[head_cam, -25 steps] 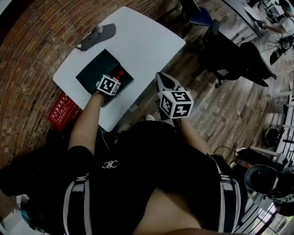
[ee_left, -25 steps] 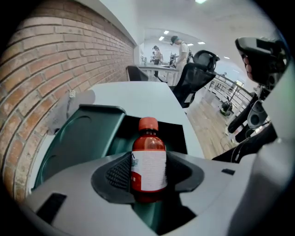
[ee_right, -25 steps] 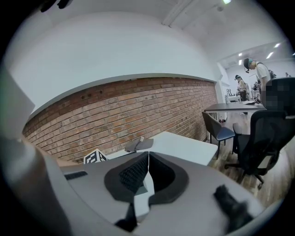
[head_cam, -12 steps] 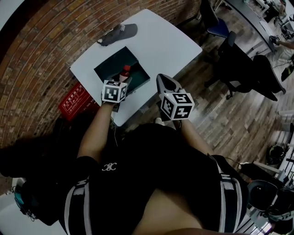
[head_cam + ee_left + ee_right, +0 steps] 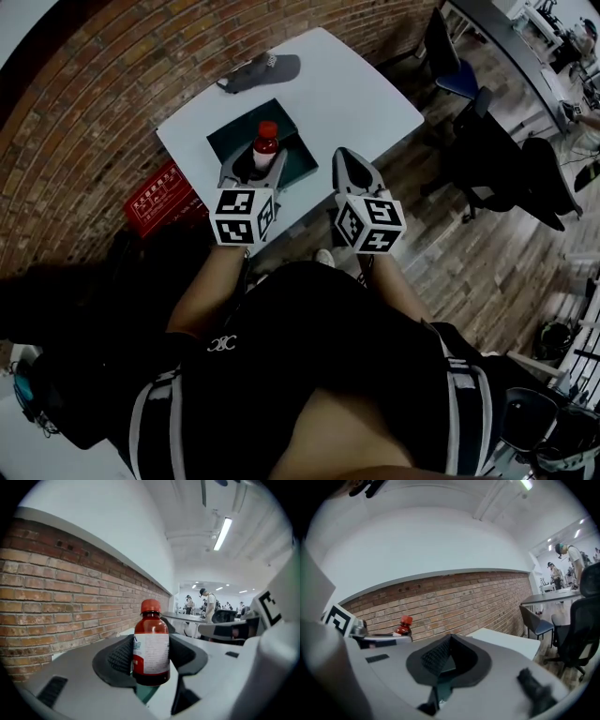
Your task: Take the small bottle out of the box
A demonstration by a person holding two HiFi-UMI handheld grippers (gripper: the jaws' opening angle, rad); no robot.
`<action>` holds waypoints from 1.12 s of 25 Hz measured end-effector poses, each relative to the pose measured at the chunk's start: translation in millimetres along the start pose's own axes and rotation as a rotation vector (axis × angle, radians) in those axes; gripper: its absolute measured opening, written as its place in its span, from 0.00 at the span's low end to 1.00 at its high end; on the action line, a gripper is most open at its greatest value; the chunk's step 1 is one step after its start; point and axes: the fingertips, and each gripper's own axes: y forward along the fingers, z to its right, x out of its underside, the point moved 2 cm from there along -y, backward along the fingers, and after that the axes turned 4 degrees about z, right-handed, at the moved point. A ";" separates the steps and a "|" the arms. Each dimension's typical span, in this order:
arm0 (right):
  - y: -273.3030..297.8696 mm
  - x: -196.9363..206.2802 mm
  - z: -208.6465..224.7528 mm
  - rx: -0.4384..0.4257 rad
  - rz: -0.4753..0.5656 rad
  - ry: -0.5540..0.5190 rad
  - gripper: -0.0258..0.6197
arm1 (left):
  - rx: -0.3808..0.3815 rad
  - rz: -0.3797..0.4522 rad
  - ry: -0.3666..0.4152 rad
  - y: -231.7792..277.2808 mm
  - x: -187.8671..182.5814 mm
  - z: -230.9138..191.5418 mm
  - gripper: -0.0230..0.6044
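Observation:
The small bottle (image 5: 265,145), dark red with a red cap and white label, stands upright between the jaws of my left gripper (image 5: 253,171), lifted above the dark green box (image 5: 298,161) on the white table (image 5: 347,94). In the left gripper view the small bottle (image 5: 151,644) fills the gap between the pads, and the left gripper (image 5: 151,656) is shut on it. My right gripper (image 5: 354,171) hangs to the right of the box, near the table's front edge. In its own view the right gripper (image 5: 449,654) has its pads together with nothing in them, and the small bottle (image 5: 403,626) shows at the left.
A dark cap (image 5: 262,70) lies at the table's far corner. A red crate (image 5: 164,195) sits on the floor left of the table, against the brick wall (image 5: 122,75). Chairs (image 5: 459,75) and desks stand to the right on the wooden floor.
My left gripper has risen with the small bottle, which now stands well above the box. The head view has shifted, and the right gripper stays shut beside the box.

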 end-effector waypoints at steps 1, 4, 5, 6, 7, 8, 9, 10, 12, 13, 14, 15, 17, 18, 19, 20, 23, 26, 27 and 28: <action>-1.5 -5.4 1.7 0.025 0.026 -0.009 0.09 | -0.002 0.033 0.002 -4.9 -9.8 3.5 0.40; -6.3 -18.1 3.2 0.070 0.102 -0.031 0.09 | -0.013 0.112 0.028 -18.2 -30.6 14.9 0.40; -7.7 -20.7 1.7 0.068 0.118 -0.035 0.09 | -0.019 0.132 0.043 -22.9 -34.6 18.7 0.40; -8.7 -22.6 -0.7 0.061 0.130 -0.039 0.09 | -0.024 0.150 0.054 -27.4 -37.3 22.2 0.40; -9.3 -24.1 -3.5 0.051 0.139 -0.044 0.09 | -0.028 0.163 0.062 -31.4 -38.8 24.8 0.40; -9.4 -25.3 -6.6 0.037 0.147 -0.051 0.09 | -0.035 0.173 0.068 -34.5 -39.3 26.3 0.40; -9.1 -26.0 -9.7 0.022 0.153 -0.058 0.09 | -0.044 0.179 0.077 -36.6 -38.7 27.1 0.40; -8.7 -26.0 -12.4 0.008 0.155 -0.064 0.09 | -0.055 0.182 0.087 -37.9 -37.2 27.4 0.40; -8.0 -23.6 -16.6 -0.012 0.149 -0.073 0.09 | -0.071 0.178 0.097 -39.1 -32.5 27.6 0.40; -7.6 -21.9 -18.4 -0.019 0.143 -0.076 0.09 | -0.077 0.172 0.095 -39.5 -30.2 27.3 0.40; -7.2 -20.5 -20.1 -0.023 0.137 -0.080 0.09 | -0.082 0.166 0.094 -39.9 -28.3 26.5 0.40; -6.9 -19.5 -21.9 -0.027 0.132 -0.082 0.08 | -0.085 0.159 0.093 -40.3 -26.9 25.6 0.40; -6.8 -18.2 -24.8 -0.033 0.128 -0.084 0.09 | -0.090 0.149 0.097 -41.4 -25.0 24.5 0.40; -7.2 -17.5 -25.9 -0.036 0.126 -0.085 0.08 | -0.090 0.147 0.101 -42.3 -24.3 24.5 0.40; -7.7 -16.6 -26.9 -0.038 0.125 -0.084 0.09 | -0.089 0.147 0.103 -43.4 -23.7 24.8 0.40; -8.1 -15.7 -27.6 -0.038 0.124 -0.084 0.09 | -0.087 0.148 0.104 -44.4 -23.1 25.4 0.40; -8.6 -12.9 -29.1 -0.039 0.118 -0.081 0.09 | -0.077 0.147 0.102 -46.7 -20.4 27.1 0.40; -8.9 -12.1 -31.7 -0.043 0.114 -0.081 0.09 | -0.071 0.140 0.091 -48.4 -18.3 26.8 0.40; -8.7 -12.1 -32.8 -0.045 0.112 -0.082 0.09 | -0.071 0.138 0.087 -49.0 -18.0 26.0 0.40; -8.3 -12.1 -33.9 -0.048 0.110 -0.082 0.09 | -0.072 0.136 0.083 -49.6 -17.9 24.8 0.40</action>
